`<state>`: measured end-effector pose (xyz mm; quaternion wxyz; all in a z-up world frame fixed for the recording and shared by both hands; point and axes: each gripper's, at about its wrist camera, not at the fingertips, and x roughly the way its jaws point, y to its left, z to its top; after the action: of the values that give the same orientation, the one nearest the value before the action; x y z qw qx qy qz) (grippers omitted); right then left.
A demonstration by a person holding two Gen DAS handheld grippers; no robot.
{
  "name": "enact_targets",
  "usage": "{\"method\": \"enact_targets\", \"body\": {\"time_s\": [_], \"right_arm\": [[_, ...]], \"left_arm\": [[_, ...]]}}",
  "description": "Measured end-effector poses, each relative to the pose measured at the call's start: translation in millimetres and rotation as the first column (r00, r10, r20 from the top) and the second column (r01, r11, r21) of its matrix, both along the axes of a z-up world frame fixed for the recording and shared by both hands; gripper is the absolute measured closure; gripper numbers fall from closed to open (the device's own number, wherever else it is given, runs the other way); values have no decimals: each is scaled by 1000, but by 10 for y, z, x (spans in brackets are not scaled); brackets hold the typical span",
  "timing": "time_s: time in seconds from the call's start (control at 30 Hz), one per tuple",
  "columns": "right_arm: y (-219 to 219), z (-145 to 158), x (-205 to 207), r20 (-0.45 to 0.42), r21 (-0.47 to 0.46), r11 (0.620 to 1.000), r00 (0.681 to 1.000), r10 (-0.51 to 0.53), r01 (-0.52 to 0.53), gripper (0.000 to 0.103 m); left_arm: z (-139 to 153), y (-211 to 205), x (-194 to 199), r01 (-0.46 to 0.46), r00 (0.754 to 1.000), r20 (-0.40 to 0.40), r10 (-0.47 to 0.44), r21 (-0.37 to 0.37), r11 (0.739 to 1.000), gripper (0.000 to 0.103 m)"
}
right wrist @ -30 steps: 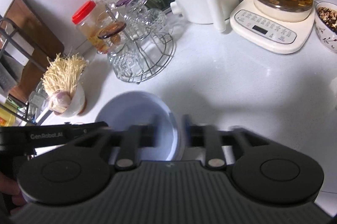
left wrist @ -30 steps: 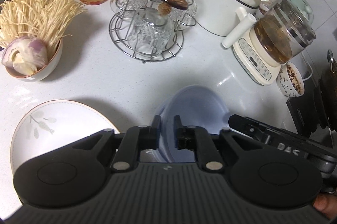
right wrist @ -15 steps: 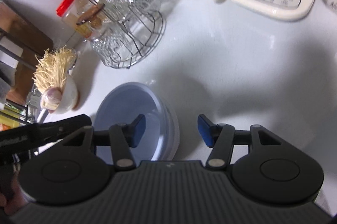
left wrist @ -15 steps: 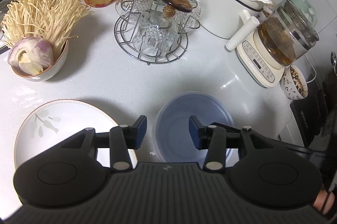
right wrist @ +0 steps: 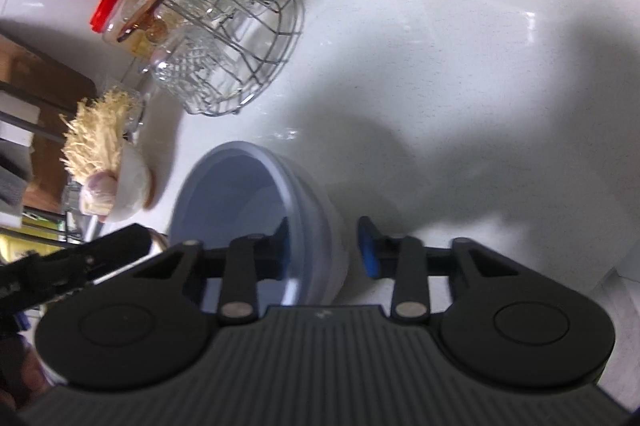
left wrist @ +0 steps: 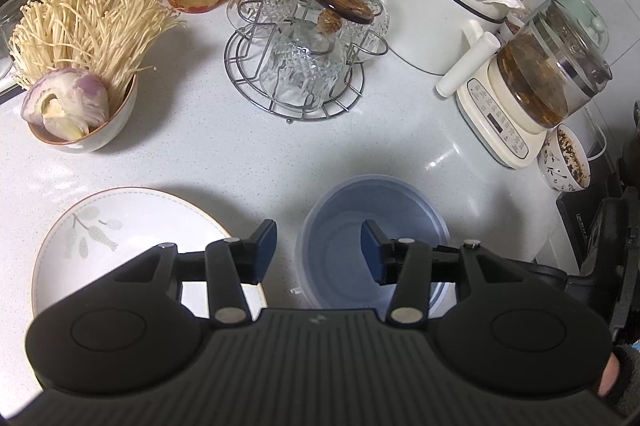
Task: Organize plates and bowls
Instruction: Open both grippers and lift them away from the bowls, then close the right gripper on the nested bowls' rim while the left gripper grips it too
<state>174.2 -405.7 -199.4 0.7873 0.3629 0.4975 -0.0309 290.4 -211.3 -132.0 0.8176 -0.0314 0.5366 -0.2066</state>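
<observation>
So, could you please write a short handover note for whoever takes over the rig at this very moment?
Left gripper: open, holding nothing, its jaws over the near left rim of the blue bowl.
Right gripper: open, holding nothing, its jaws on either side of the same bowl's right wall.
The blue bowl stands upright on the white counter, free of both grippers; from the right wrist view it looks like nested bowls.
The flat patterned plate lies on the counter to the bowl's left, apart from it.
Done: bowl set down.
Left: probably put bowl and plate together; the filled bowls look out of scope.
</observation>
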Motion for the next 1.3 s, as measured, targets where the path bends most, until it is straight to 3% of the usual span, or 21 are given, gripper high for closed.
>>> {"method": "enact_targets", "body": {"time_s": [0.17, 0.2, 0.23, 0.87, 1.3], "right_arm": [[3, 36, 13, 3, -20, 1000, 1000, 5, -5, 76], [-7, 37, 5, 4, -22, 1000, 1000, 4, -4, 79], [-20, 38, -2, 4, -29, 1000, 1000, 1, 0, 90], [-456, 73, -291, -3, -61, 992, 993, -114, 114, 92], [-557, 32, -374, -4, -57, 990, 992, -126, 126, 89]], "left_arm": [[-1, -37, 37, 4, 1000, 1, -4, -3, 1000, 50], [-4, -46, 42, 6, 1000, 0, -6, -4, 1000, 50], [-8, -57, 46, 8, 1000, -2, -8, -4, 1000, 49], [-150, -545, 47, 107, 992, -61, -110, -53, 993, 46], [-528, -752, -11, 106, 979, -173, -111, -42, 994, 47]]}}
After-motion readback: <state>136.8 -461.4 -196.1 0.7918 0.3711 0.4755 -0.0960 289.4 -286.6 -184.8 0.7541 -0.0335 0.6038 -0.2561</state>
